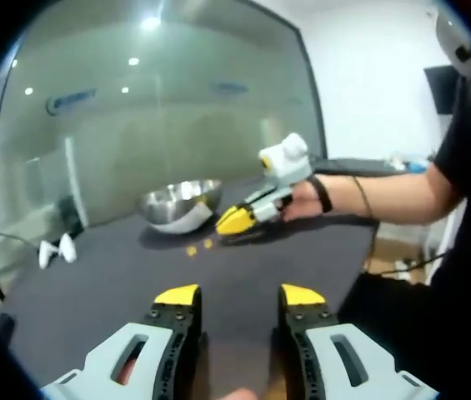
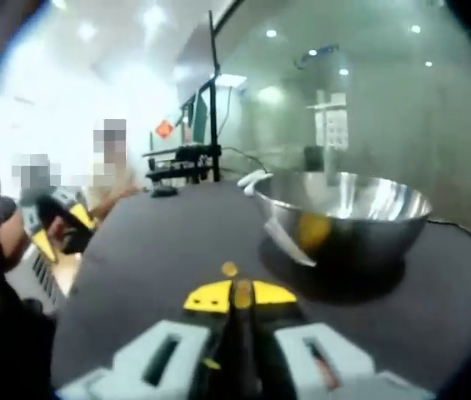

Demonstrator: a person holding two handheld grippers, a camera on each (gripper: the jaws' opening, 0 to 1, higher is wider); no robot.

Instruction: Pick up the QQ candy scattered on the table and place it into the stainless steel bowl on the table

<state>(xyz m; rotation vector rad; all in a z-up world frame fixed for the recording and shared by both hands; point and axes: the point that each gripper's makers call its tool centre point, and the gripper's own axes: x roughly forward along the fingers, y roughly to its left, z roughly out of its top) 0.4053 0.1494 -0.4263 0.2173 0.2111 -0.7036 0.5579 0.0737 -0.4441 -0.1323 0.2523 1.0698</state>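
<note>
While the dark, matte surface (image 1: 243, 283) stretches wide and flat across the room, all the action sits near its far end. There's the stainless steel bowl (image 2: 343, 212), round, shiny, mirror-smooth, resting on the surface with nothing visible inside from this angle. In the right gripper view it lies ahead and to the right of the right gripper (image 2: 241, 296), near but not touching. That's the relation to watch: whatever gets picked up has to travel forward and rightward, then up over the rim.

The right gripper is down low at the surface, yellow-tipped jaws drawn together on a small amber QQ candy (image 2: 243, 293) pinched between the tips. Looks like a catch, I'd say! A second QQ candy (image 2: 229, 269), a tiny rounded orange nugget, lies loose just beyond the tips. From the other side, two small pieces (image 1: 198, 247) lie between the bowl and the nearer edge.

The left gripper (image 1: 239, 294) hangs back, well apart from the candy, jaws spread with clear gap between them, holding nothing. The right hand is plainly nearer.
</note>
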